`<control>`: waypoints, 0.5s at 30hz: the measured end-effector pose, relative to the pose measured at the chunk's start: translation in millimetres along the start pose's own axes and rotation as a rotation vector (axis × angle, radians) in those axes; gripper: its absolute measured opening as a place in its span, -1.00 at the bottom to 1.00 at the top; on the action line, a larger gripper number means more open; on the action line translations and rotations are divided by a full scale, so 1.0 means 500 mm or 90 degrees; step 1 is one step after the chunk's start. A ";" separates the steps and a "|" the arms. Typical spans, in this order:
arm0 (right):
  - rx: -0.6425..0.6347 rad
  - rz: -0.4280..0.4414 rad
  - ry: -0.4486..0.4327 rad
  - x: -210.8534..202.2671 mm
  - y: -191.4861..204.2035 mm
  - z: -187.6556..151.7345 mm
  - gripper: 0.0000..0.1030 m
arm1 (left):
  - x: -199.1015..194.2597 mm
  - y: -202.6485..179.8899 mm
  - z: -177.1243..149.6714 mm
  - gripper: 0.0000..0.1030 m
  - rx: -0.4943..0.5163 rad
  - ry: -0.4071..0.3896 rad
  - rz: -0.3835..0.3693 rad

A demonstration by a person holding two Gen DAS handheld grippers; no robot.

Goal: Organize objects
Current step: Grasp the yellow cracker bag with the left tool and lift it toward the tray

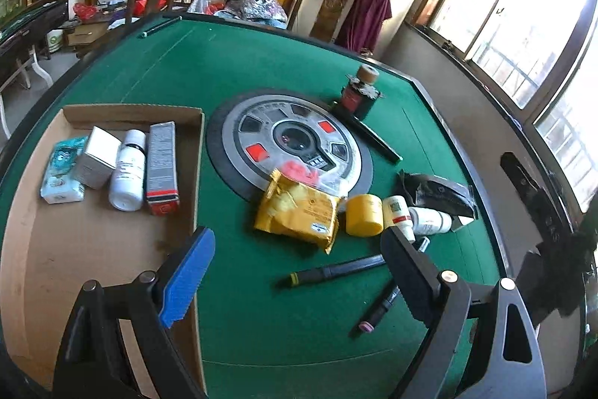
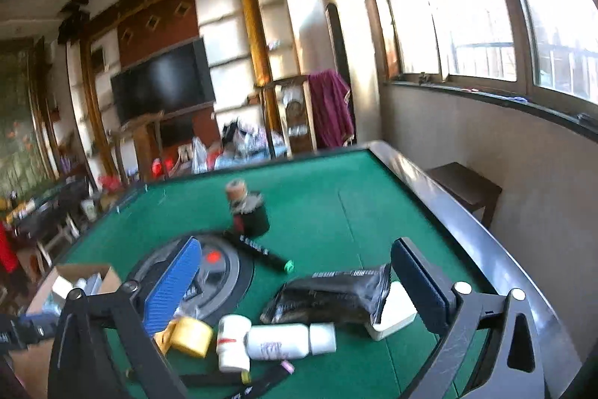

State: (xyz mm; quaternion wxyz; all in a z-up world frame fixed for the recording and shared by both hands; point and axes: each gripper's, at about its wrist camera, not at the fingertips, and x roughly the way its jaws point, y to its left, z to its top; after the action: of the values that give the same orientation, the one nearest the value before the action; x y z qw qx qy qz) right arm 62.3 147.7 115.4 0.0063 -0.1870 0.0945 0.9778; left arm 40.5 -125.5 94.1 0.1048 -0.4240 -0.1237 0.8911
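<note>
Both hand-held grippers hang over the green surface [image 1: 261,70] angled downward, left hand-held gripper [image 1: 295,264] and right hand-held gripper [image 2: 295,283] spread wide and empty. Two dark pens [image 1: 336,272] lie just beyond the left one's fingers. Further on sit a yellow packet [image 1: 299,212], yellow tape roll [image 1: 364,219], two white bottles [image 2: 280,341] and what may be a black pouch [image 2: 329,294]. Four items lie in the cardboard box [image 1: 74,249].
</note>
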 end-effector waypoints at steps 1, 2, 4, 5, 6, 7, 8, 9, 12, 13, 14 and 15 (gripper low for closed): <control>0.021 0.009 0.021 0.010 -0.014 0.001 1.00 | 0.000 -0.002 -0.003 0.74 0.008 -0.002 0.004; 0.040 0.015 0.057 0.025 -0.026 0.004 1.00 | 0.002 -0.004 -0.004 0.74 0.017 -0.004 0.010; 0.067 0.037 0.108 0.051 -0.044 0.003 1.00 | 0.015 -0.010 -0.009 0.74 0.038 -0.005 0.021; 0.076 0.035 0.126 0.060 -0.050 0.000 1.00 | 0.022 -0.013 -0.010 0.74 0.044 -0.002 0.021; 0.078 0.032 0.135 0.065 -0.052 -0.004 1.00 | 0.029 -0.016 -0.010 0.74 0.051 0.001 0.020; 0.078 0.033 0.141 0.069 -0.051 -0.008 1.00 | 0.038 -0.021 -0.011 0.70 0.061 0.001 0.021; 0.074 0.034 0.145 0.070 -0.048 -0.011 1.00 | 0.047 -0.028 -0.011 0.65 0.075 0.001 0.027; 0.069 0.036 0.148 0.071 -0.043 -0.013 1.00 | 0.059 -0.037 -0.008 0.64 0.092 0.002 0.038; 0.052 0.043 0.161 0.076 -0.028 -0.022 1.00 | 0.089 -0.049 0.007 0.64 0.104 0.013 0.066; 0.045 0.045 0.167 0.080 -0.022 -0.026 1.00 | 0.101 -0.053 0.014 0.64 0.107 0.014 0.077; 0.041 0.047 0.170 0.082 -0.018 -0.027 1.00 | 0.115 -0.059 0.019 0.64 0.117 0.018 0.091; 0.038 0.048 0.173 0.084 -0.015 -0.030 1.00 | 0.134 -0.068 0.021 0.64 0.134 0.030 0.110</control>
State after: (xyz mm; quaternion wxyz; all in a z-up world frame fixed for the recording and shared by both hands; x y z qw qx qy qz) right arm 29.2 151.1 85.0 -0.0377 -0.3137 0.1304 0.9398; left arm -6.4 -75.3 62.2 0.0742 -0.4403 0.0097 0.8947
